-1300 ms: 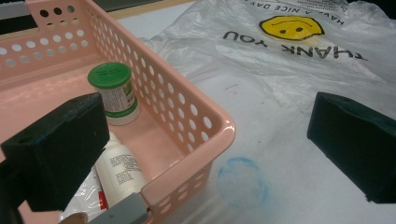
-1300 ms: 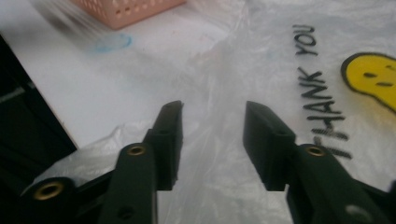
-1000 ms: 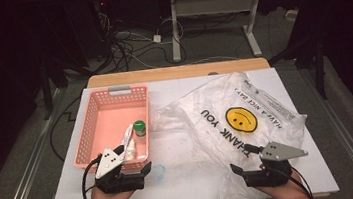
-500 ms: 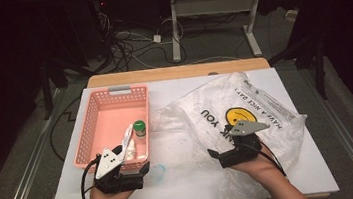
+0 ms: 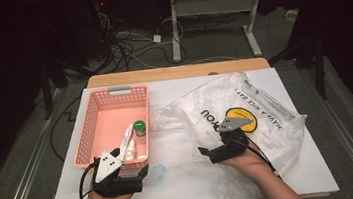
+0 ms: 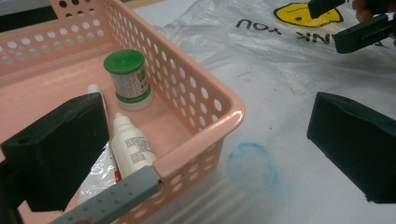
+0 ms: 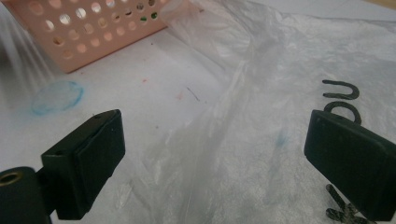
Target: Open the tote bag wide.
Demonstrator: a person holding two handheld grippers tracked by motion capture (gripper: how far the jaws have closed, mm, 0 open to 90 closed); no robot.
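A pink perforated basket [image 5: 97,119] stands at the table's left and holds a green-capped bottle [image 5: 139,128], a white dropper bottle [image 6: 132,146] and a crumpled tube. My left gripper [image 5: 127,165] is open, its jaws straddling the basket's near right corner [image 6: 205,135]. A clear plastic bag [image 5: 269,134] with a yellow smiley and "THANK YOU" print lies spread at the right. My right gripper [image 5: 214,145] hovers low over the bag's left part [image 7: 215,149]. Its jaws have just been closing a little but stand wide open, with the film beneath them and not pinched.
A blue smudged ring [image 5: 157,172] marks the white table top [image 5: 184,184] between the basket and the bag. Beyond the table's far wooden edge [image 5: 176,72] are a dark floor, cables and a desk frame.
My right gripper has moved left and forward from the bag's near right part to its left middle. The left gripper has kept its place at the basket.
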